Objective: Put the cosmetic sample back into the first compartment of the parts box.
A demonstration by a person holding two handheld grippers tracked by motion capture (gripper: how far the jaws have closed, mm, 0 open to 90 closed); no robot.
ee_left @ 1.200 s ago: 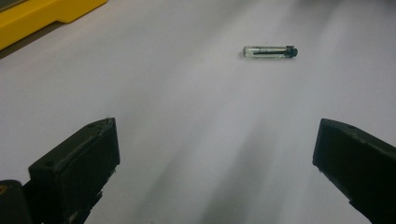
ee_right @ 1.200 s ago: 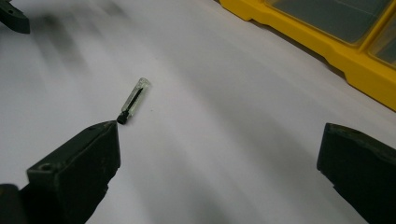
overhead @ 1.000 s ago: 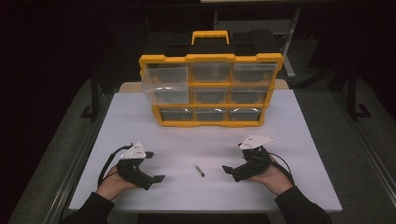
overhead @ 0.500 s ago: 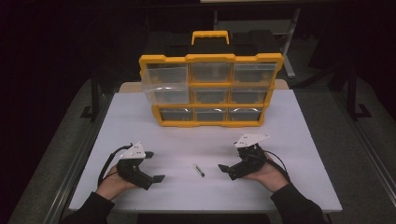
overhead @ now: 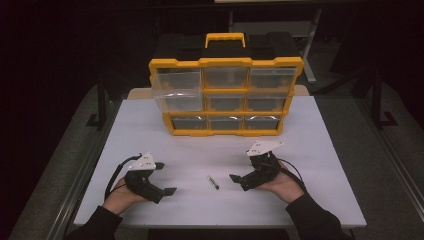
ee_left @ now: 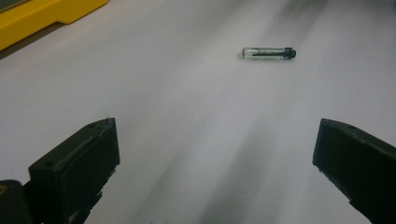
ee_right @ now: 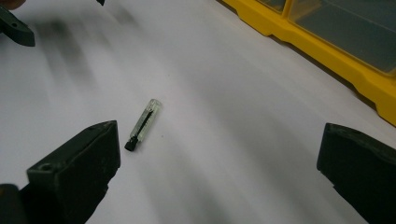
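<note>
Right gripper (overhead: 235,177) has come closer to the small glass vial (overhead: 213,182) than it was a second ago; its jaws are spread wide and hold nothing. In the right gripper view the vial (ee_right: 144,123) lies flat on the white table (ee_right: 224,140), just beside the left jaw and not yet between the two, its black cap toward the camera. The vial rests near the front edge of the table (overhead: 320,165), about at the middle, between the two hands. I judge this as the approach for picking it up: the gripper probably must shift sideways to bring the vial between the jaws before closing. Left gripper (overhead: 165,178) stays near the front left part of the table, in the same place as before, jaws also spread and empty; from its own view the vial (ee_left: 269,52) is well apart. The yellow drawer organizer (overhead: 225,85) stands at the far edge, unchanged, its upper left drawer (overhead: 177,85) pulled a little out.
</note>
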